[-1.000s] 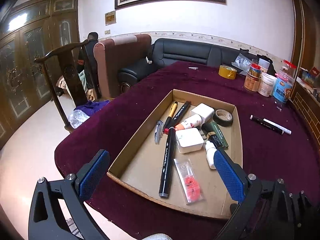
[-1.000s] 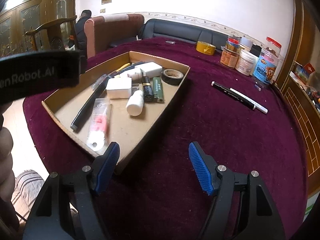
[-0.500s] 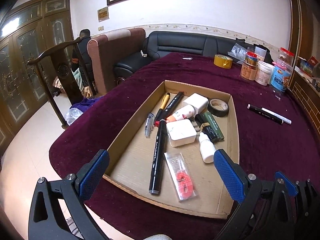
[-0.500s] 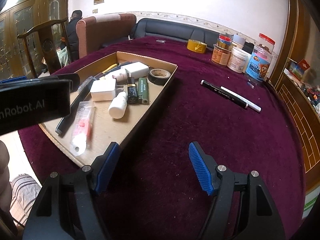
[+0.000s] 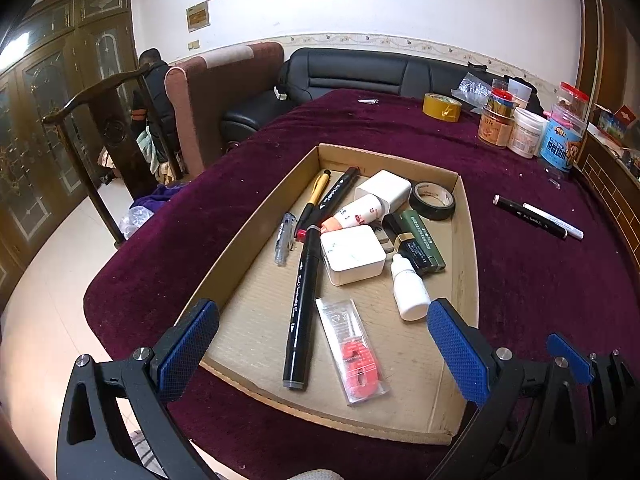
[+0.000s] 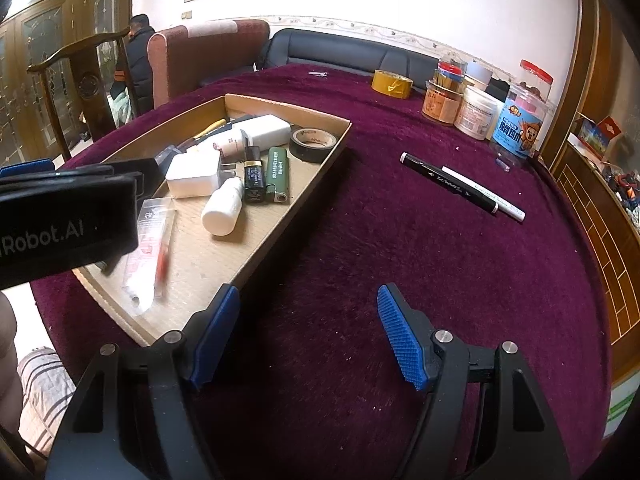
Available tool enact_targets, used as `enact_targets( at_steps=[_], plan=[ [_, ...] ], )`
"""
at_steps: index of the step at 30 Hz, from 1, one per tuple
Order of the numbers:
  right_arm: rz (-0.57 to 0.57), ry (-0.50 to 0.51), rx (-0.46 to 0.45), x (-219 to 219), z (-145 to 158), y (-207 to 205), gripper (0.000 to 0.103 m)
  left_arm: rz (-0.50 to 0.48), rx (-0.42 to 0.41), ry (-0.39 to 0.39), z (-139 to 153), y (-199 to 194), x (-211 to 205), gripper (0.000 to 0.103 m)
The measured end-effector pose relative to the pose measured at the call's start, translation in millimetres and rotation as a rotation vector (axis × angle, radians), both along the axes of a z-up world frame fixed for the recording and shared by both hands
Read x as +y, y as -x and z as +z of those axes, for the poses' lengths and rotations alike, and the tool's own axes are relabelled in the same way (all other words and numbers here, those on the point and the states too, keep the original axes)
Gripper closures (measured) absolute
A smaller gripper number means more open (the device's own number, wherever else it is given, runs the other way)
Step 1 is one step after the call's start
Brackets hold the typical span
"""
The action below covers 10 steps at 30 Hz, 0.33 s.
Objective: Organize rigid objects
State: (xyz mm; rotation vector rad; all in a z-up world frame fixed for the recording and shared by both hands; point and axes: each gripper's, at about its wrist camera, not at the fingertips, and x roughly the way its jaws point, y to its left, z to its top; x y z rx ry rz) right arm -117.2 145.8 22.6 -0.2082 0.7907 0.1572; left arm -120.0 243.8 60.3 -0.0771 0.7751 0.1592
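Both grippers, left [image 5: 320, 344] and right [image 6: 308, 336], stay spread and empty; tray [image 5: 464, 240] looks closer now, pens [image 6: 460, 186] probably unmoved.

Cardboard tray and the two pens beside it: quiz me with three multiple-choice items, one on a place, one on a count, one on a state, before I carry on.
1. Where does the black tape roll lie?
A. in the tray's far right corner
B. on the cloth by the jars
C. under the white charger

2. How many pens lie on the cloth outside the cardboard tray?
A. none
B. two
C. four

3. What state is the right gripper in?
A. shut on a pen
B. shut on nothing
C. open and empty

Answers:
1. A, the roll sits inside the tray against its far right walls.
2. B, a black marker and a white pen lie side by side on the cloth to the tray's right.
3. C, its blue pads stand wide apart over bare cloth, with nothing between them.
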Motion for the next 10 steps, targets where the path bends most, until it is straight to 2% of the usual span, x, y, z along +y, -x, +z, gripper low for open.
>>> enact_targets(
  at_steps=[10],
  plan=[
    [0.0, 0.012, 0.001, -4.3, -0.2, -6.0, 0.031, 0.007, 0.021, -0.006, -3.5, -7.7, -2.1, 0.001]
  ],
)
